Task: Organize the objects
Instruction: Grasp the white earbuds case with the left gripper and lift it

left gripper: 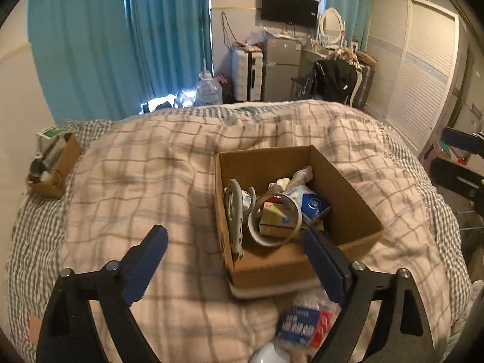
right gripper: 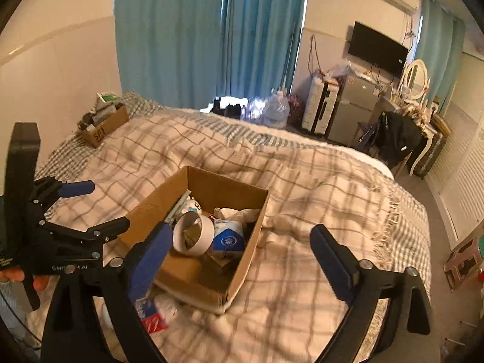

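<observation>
On the checked cream blanket (left gripper: pixel 169 163), the open brown cardboard box (left gripper: pixel 348 190) holds a white tape ring (left gripper: pixel 273 220). Nearer lies a blue-and-red plastic packet (left gripper: pixel 305 323), just below the left gripper (left gripper: pixel 233 242), the closer one. Both it and the right gripper (right gripper: pixel 239 242) gape empty.

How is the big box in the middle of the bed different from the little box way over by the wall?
The open brown cardboard box mid-bed looks larger and nearer; the small brown cardboard box by the wall sits at the bed's far corner. The near one holds a white tape ring and is partly full; the far one is crammed above its rim. Both are open cardboard.
</observation>
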`<state>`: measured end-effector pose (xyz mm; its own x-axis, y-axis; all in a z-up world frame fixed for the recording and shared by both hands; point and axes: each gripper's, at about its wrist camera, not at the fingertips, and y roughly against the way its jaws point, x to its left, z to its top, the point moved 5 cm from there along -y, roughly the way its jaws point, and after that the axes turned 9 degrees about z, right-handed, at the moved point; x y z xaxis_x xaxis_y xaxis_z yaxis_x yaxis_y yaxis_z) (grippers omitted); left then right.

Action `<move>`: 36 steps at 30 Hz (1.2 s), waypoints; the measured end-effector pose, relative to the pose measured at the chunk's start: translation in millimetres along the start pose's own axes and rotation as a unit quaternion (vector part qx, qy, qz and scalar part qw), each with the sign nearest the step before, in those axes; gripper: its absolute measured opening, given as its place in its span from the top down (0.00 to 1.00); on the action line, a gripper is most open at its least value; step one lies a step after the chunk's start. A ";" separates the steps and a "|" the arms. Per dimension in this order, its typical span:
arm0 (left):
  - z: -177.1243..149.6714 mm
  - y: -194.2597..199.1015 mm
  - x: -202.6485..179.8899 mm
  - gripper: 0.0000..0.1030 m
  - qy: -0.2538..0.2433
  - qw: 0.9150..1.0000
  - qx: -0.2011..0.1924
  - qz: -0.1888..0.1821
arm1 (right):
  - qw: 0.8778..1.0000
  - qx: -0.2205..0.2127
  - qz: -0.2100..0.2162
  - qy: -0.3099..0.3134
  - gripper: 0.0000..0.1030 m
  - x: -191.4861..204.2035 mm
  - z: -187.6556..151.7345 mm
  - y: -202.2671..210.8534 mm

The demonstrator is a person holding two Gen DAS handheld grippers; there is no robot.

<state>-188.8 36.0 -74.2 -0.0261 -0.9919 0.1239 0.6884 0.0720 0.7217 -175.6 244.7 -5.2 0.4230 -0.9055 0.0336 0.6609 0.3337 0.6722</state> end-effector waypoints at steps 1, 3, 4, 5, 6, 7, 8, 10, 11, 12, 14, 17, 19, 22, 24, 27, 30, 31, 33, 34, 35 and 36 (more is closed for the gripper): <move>-4.5 8.9 2.0 0.05 0.004 1.000 -0.006 0.005 | 1.000 -0.006 -0.007 0.003 0.03 3.4 -4.3 11.3; -13.1 21.5 5.2 0.02 0.010 1.000 -0.017 0.020 | 1.000 -0.013 -0.020 0.007 0.01 7.8 -12.4 23.3; -20.2 27.5 6.8 0.02 0.015 0.999 -0.022 0.029 | 0.999 -0.015 -0.030 0.008 0.01 10.6 -19.0 28.3; -26.7 30.8 7.7 0.01 0.019 0.999 -0.023 0.033 | 0.999 -0.016 -0.035 0.009 0.00 13.1 -24.2 30.3; -35.1 32.4 8.7 0.01 0.026 0.999 -0.020 0.035 | 0.999 -0.015 -0.036 0.008 0.00 15.7 -31.7 31.3; -45.0 31.5 8.4 0.01 0.033 0.999 -0.014 0.036 | 0.999 -0.013 -0.030 0.005 0.00 20.5 -40.8 30.2; -53.0 29.9 7.9 0.01 0.037 0.999 -0.008 0.035 | 1.000 -0.008 -0.021 0.001 0.00 24.5 -49.2 27.5; -71.8 23.9 6.3 0.01 0.043 0.998 0.001 0.040 | 1.000 0.003 -0.007 -0.006 0.00 33.5 -66.5 18.6; -81.8 19.4 4.4 0.01 0.043 0.998 0.004 0.047 | 1.000 0.009 -0.003 -0.006 0.00 37.5 -74.1 13.8; -89.3 15.9 2.7 0.01 0.040 0.998 0.005 0.053 | 1.000 0.015 0.001 -0.005 0.00 42.0 -82.3 7.5; -110.2 5.1 -3.6 0.01 0.030 0.998 0.016 0.060 | 1.000 0.025 0.005 -0.005 0.01 49.4 -98.2 -5.6; -135.7 -12.1 -16.6 0.01 0.018 0.998 0.046 0.043 | 0.999 0.041 -0.003 -0.025 0.00 46.7 -121.3 -26.5; -144.4 -16.5 -22.3 0.01 0.003 0.998 0.052 0.047 | 0.997 0.057 -0.010 -0.042 0.00 40.0 -132.2 -38.7; -155.7 -17.4 -29.7 0.01 -0.016 0.997 0.051 0.048 | 0.996 0.068 -0.005 -0.061 0.00 32.5 -141.9 -47.1; -164.7 -20.6 -36.3 0.02 -0.034 0.997 0.059 0.046 | 0.995 0.071 -0.002 -0.068 0.00 30.1 -145.6 -47.1; -172.0 -24.2 -48.1 0.05 -0.066 0.995 0.062 0.051 | 0.995 0.071 -0.002 -0.076 0.00 26.0 -146.6 -47.0; -178.1 -35.9 -60.3 0.19 -0.103 0.990 0.081 0.050 | 0.995 0.074 -0.003 -0.074 0.00 28.1 -146.5 -48.3; -180.2 -39.3 -65.0 0.21 -0.118 0.988 0.084 0.054 | 0.994 0.075 -0.003 -0.074 0.00 28.6 -147.0 -48.3; -182.7 -42.1 -69.9 0.40 -0.133 0.986 0.087 0.055 | 0.994 0.076 -0.003 -0.075 0.00 29.7 -148.1 -48.0; -182.7 -41.6 -69.2 0.40 -0.132 0.986 0.086 0.054 | 0.994 0.077 -0.005 -0.076 0.00 30.2 -148.5 -47.7; -181.8 -40.0 -67.1 0.42 -0.127 0.987 0.084 0.049 | 0.994 0.078 -0.007 -0.076 0.00 30.5 -149.3 -47.4; -180.1 -37.0 -63.7 0.43 -0.116 0.989 0.082 0.040 | 0.994 0.079 -0.008 -0.076 0.00 30.8 -149.8 -46.9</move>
<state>-82.1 77.8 -231.4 -0.1546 -0.9335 0.3234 0.5692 0.1834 0.8015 -100.7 240.3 -146.5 0.3072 -0.9435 0.1244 0.5565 0.2841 0.7808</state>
